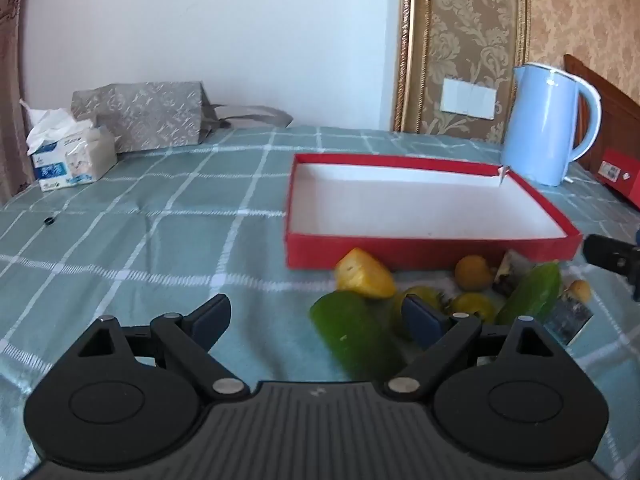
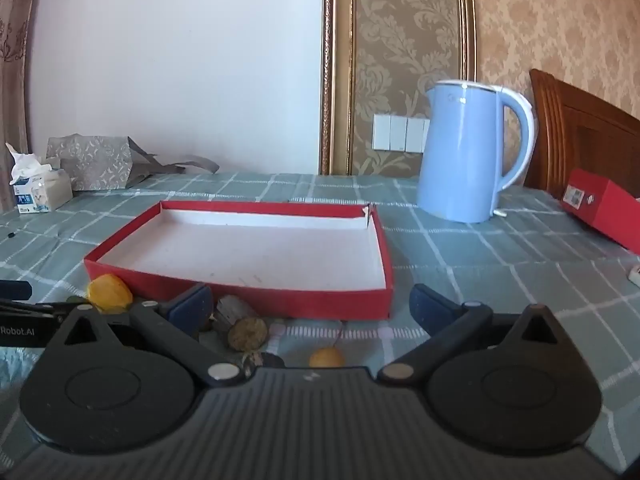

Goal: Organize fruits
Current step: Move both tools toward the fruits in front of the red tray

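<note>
The tabletop [image 1: 160, 216] wears a pale teal cloth crossed by white check lines. At centre right of the left view sits a tray [image 1: 432, 249], red outside and white inside. Below it lie a yellow corn piece [image 1: 364, 274], two green cucumbers [image 1: 356, 336] and small orange-yellow fruits [image 1: 473, 273]. The kettle [image 1: 540, 124] at upper right is light blue with white trim. At upper left, a grey bag [image 1: 140, 114] shows a pale leafy print, beside a white-and-blue tissue pack [image 1: 72, 160]. The wallpaper [image 2: 400, 40] is tan damask with gilt edging. Both tools are black with dark blue pads [image 2: 192, 304]. A red box [image 2: 600, 204] lies at far right.
</note>
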`<state>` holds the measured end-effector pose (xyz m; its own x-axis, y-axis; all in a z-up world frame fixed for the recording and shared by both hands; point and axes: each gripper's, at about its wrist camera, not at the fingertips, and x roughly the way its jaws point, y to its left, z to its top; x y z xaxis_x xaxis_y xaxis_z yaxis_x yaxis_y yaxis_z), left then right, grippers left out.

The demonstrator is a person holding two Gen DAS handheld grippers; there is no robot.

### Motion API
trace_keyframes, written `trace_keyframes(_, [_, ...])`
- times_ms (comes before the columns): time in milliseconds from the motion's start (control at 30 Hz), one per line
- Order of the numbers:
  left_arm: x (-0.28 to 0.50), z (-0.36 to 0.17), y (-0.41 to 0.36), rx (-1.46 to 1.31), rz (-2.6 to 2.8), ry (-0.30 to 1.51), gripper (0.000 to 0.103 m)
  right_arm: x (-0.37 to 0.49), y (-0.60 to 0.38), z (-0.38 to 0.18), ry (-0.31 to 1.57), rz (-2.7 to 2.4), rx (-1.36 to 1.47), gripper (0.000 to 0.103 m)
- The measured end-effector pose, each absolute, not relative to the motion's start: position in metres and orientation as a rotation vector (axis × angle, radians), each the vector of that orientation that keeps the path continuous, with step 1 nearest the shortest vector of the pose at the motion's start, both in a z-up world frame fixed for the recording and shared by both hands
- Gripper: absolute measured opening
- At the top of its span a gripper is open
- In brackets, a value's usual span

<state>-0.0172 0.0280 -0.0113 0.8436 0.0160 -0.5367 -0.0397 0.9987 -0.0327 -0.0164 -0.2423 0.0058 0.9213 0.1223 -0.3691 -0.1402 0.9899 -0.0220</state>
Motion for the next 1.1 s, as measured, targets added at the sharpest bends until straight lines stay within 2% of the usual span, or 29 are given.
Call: trace_keyframes(1100, [-0.026, -0.02, 0.021, -0.007, -0.013, 0.616, 0.093, -0.015, -0.248, -0.011, 0.458, 0.127, -0.114, 0.103])
